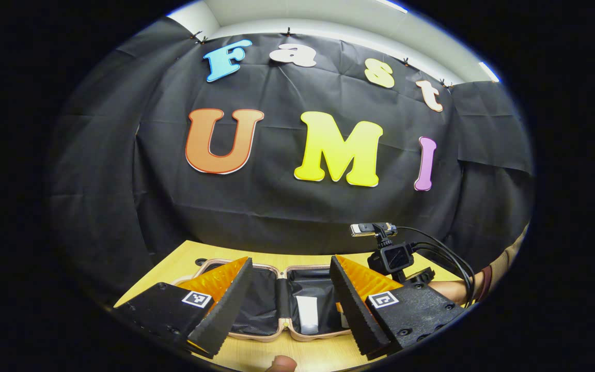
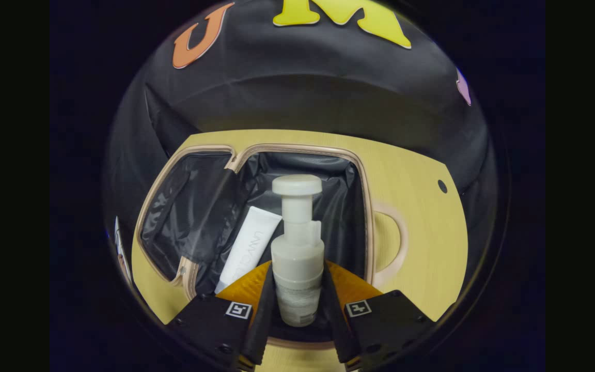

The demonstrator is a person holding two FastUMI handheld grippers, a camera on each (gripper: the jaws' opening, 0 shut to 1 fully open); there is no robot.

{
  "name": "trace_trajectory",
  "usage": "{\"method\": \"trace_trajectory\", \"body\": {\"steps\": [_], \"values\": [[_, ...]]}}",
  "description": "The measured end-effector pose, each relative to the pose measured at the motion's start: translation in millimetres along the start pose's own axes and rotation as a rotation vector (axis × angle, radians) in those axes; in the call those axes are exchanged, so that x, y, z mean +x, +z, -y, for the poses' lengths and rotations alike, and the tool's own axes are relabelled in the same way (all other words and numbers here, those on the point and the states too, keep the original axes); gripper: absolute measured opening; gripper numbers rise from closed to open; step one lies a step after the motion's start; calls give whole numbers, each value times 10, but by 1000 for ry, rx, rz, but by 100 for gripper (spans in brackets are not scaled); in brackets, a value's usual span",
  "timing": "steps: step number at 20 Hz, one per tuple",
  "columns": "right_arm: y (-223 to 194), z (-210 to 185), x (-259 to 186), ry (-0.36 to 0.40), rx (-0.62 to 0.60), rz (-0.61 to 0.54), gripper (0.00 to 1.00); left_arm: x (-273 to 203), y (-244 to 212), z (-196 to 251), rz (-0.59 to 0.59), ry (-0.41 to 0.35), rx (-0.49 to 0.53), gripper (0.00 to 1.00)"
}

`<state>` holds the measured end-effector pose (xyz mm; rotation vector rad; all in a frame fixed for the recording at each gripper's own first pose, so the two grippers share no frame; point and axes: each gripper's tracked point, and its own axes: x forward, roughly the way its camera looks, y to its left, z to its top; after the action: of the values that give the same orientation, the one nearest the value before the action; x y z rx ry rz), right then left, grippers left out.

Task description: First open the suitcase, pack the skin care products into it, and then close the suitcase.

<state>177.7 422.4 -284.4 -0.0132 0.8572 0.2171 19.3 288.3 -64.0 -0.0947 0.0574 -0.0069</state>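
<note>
Right now we have the right claw [image 2: 297,294] clamped on the pump bottle [image 2: 297,258], both fingers pressing its lower body, and it hangs upright over the open suitcase [image 2: 364,206], above the right-hand compartment. A white tube [image 2: 250,247] already lies slanted on the black lining just beside it. Our left claw [image 1: 290,289] stands with its fingers wide apart and nothing between them, held back above the near edge of the table [image 1: 287,354], looking across the opened case.

We judge the main risk to be the bottle's height: set down upright (pump head and all), it may stand proud of the shell and block the lid from closing. Laying it flat seems safer, but tipping it could knock the tube or let the smooth body slip in our grip. Letting go too high could make it topple or bounce onto the rim.
</note>
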Motion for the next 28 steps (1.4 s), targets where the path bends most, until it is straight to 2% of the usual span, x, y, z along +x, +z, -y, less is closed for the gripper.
{"method": "trace_trajectory", "body": {"steps": [1, 6, 9, 11, 15, 16, 18, 19, 20, 21, 23, 25, 28], "values": [[-26, 2, 45, -6, 10, -17, 48, -41, 0, -38, -2, 6, -6, 94], [-175, 98, 267, -73, 7, -64, 49, -133, -4, -258, 6, 36, -40, 94], [-166, 111, 292, -81, 20, -63, 49, -122, -87, -424, -11, 56, -99, 94], [-182, 130, 275, -81, 35, -59, 48, -106, -135, -593, -25, 81, -103, 95], [-42, 138, 46, -50, 75, 10, 53, -66, -155, -995, -46, 153, -104, 94], [14, 144, -77, -35, 76, 32, 60, -58, -148, -1107, -46, 174, -108, 95], [157, 131, -399, 6, 83, 97, 62, -13, -182, -1308, -57, 198, -131, 94], [219, 120, -580, 37, 78, 133, 63, 26, -220, -1394, -64, 198, -170, 94], [267, 123, -762, 62, 64, 176, 69, 65, -239, -1488, -65, 190, -227, 94], [303, 139, -958, 85, 46, 215, 69, 121, -292, -1604, -69, 192, -302, 95], [313, 222, -1420, 102, 15, 281, 76, 250, -475, -1831, -107, 194, -470, 95], [270, 262, -1916, 134, -26, 342, 76, 359, -727, -2014, -146, 190, -609, 95], [266, 494, -2578, 93, -99, 440, 78, 466, -1131, -2419, -166, 240, -804, 96]]}}
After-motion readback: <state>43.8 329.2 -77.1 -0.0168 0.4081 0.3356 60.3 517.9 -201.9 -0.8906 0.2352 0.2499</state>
